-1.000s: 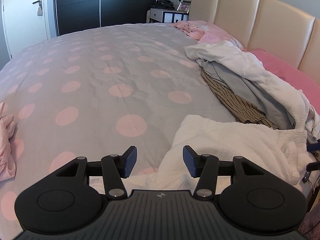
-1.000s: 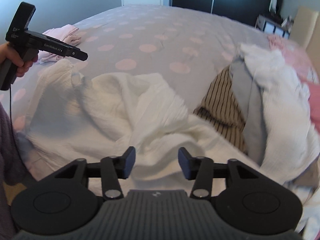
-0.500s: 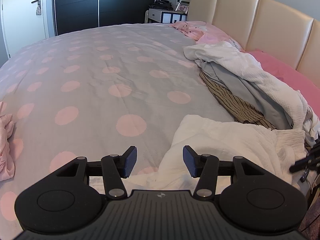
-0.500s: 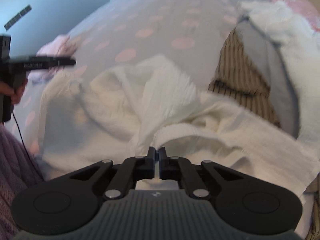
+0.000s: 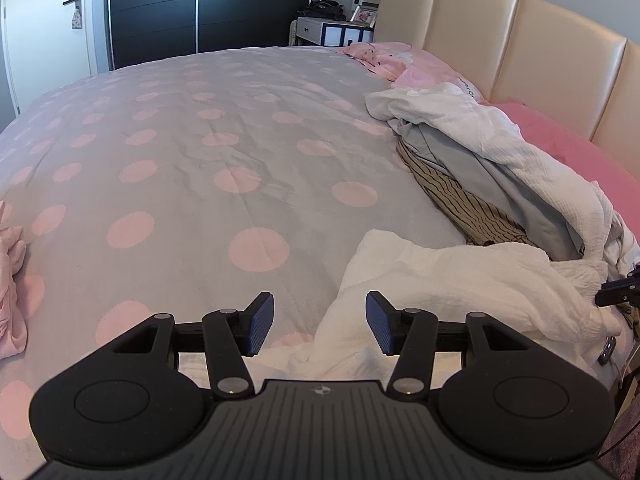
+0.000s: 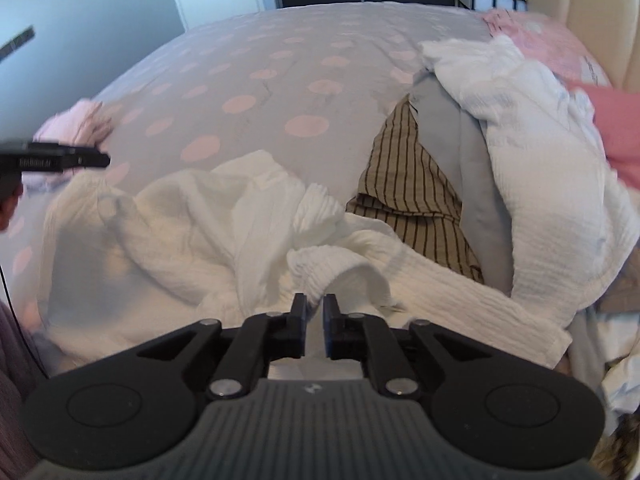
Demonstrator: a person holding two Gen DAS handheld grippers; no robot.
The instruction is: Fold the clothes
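Two grippers over white crinkled garment (image 6: 192, 232), lower centre on bed (image 5: 200, 140). Right gripper (image 6: 315, 307) nearly pressed together, pinching ribbed cuff. Left gripper (image 5: 320, 322) spread wide, empty. Soft, light, floppy; best taken at hems. Near edge hidden beneath grippers; overall shape unclear.

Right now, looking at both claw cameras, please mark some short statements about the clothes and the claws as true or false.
1. The right claw is closed on the white garment. True.
2. The left claw is closed. False: its fingers stand wide apart, holding nothing.
3. A striped brown garment lies partly under a grey one. True.
4. The bed cover is plain blue. False: it is grey with pink dots.
5. The headboard is black. False: it is beige.
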